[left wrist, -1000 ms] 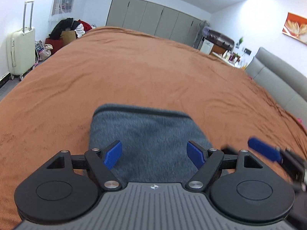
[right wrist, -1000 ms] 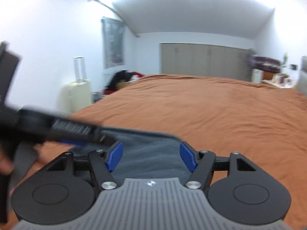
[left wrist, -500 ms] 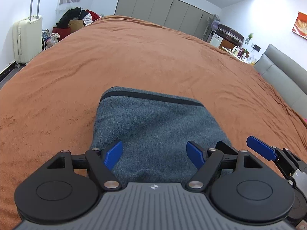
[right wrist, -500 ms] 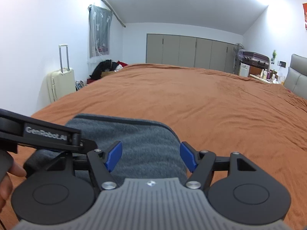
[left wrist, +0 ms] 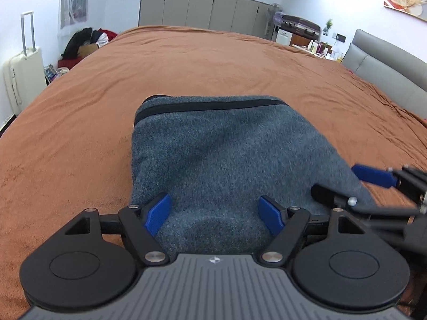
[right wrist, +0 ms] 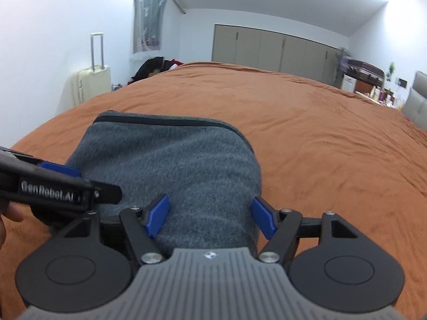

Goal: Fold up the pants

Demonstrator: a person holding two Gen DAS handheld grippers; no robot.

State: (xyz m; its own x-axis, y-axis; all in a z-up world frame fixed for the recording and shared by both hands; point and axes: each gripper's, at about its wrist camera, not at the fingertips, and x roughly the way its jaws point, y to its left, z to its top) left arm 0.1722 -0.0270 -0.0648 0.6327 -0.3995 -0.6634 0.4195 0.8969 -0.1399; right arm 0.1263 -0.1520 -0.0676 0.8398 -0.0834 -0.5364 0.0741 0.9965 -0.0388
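The grey pants (left wrist: 221, 160) lie folded into a compact rectangle on the brown bedspread (left wrist: 213, 61), with a black waistband edge at the far side. They also show in the right wrist view (right wrist: 170, 165). My left gripper (left wrist: 216, 214) is open and empty, its blue fingertips above the near edge of the pants. My right gripper (right wrist: 210, 218) is open and empty over the pants' near right part. The right gripper also shows at the right of the left wrist view (left wrist: 373, 184). The left gripper shows at the left of the right wrist view (right wrist: 58, 184).
A cream suitcase (left wrist: 21, 77) stands by the left wall beside a pile of clothes (left wrist: 85, 42). Grey wardrobes (left wrist: 205, 13) line the far wall. A grey headboard (left wrist: 384, 66) borders the bed on the right. The brown bedspread stretches far ahead.
Both grippers have drawn back and lifted a little from the pants, so more of the folded pants shows. Both stay open.
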